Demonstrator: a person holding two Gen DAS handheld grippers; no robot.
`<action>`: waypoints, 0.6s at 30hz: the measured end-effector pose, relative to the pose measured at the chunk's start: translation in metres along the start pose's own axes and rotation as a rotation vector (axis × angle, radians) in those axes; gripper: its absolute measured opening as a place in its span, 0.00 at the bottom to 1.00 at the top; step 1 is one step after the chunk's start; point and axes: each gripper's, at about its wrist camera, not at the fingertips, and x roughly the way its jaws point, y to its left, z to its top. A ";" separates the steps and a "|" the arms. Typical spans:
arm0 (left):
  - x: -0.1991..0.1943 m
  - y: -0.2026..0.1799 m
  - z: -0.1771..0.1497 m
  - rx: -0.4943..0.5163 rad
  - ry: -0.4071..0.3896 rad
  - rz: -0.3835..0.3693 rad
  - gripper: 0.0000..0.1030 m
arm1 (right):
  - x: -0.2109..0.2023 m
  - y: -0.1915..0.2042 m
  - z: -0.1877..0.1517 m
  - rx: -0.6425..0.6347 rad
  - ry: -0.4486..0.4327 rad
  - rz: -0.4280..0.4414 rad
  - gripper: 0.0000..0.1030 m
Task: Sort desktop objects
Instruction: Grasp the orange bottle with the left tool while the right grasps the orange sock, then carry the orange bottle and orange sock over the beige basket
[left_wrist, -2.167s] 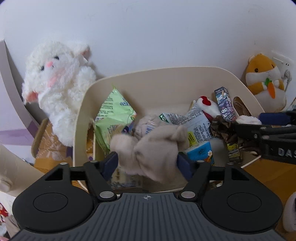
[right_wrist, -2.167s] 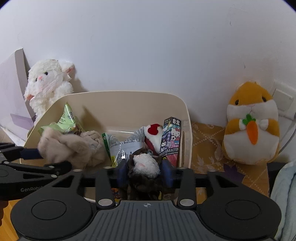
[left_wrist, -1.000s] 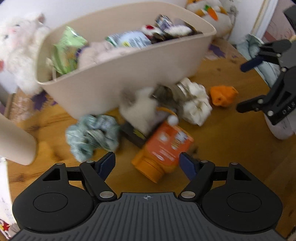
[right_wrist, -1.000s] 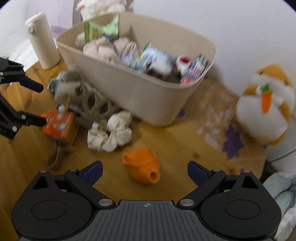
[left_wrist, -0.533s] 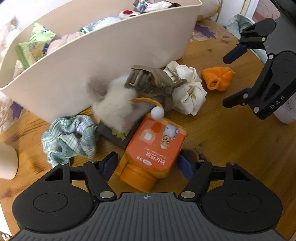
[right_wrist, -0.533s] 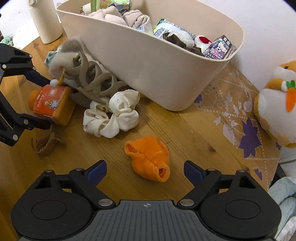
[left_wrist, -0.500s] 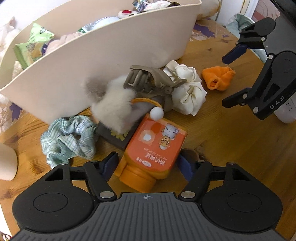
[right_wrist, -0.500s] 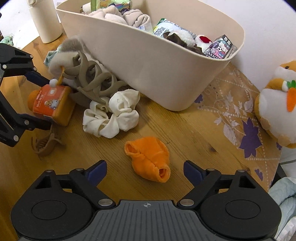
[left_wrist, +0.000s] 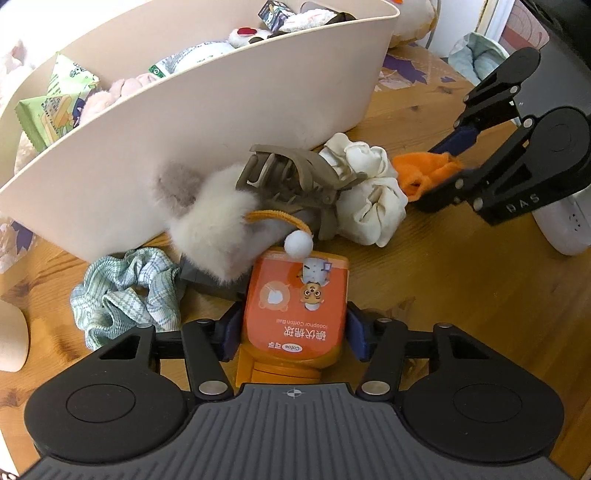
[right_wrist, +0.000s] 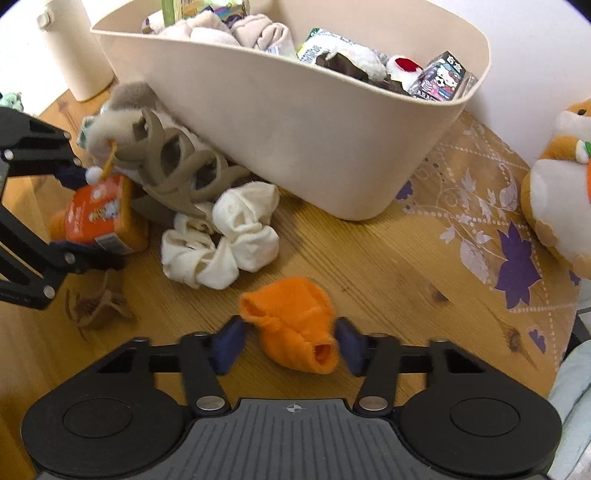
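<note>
Orange cotton ball bottle (left_wrist: 295, 306) is clamped by left gripper (left_wrist: 291, 334); orange sock (right_wrist: 291, 325) being closed on by right gripper (right_wrist: 288, 347), pads not quite touching

Home: plush toy (right_wrist: 561, 184), wooden table (right_wrist: 369, 266)

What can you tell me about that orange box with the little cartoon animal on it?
The orange box is a flat, glossy pack, plastic by the look, with an orange cap end toward the camera. Its label shows a cartoon animal and reads "Iodophor Cotton Ball". It lies flat on the wooden table, between the fingers of the left gripper, whose jaws have just been closing; the pads sit against its sides. A white pom-pom on an orange cord rests at its far edge, beside a fluffy grey hair accessory.
</note>
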 end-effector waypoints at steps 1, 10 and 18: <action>0.000 0.000 -0.001 -0.003 -0.001 0.000 0.55 | -0.001 0.001 0.000 0.003 -0.002 0.003 0.29; -0.015 0.006 -0.009 -0.015 -0.033 -0.009 0.53 | -0.007 0.005 -0.009 0.033 -0.010 -0.033 0.11; -0.033 0.007 -0.019 -0.016 -0.053 -0.007 0.53 | -0.033 -0.002 -0.020 0.078 -0.064 -0.040 0.11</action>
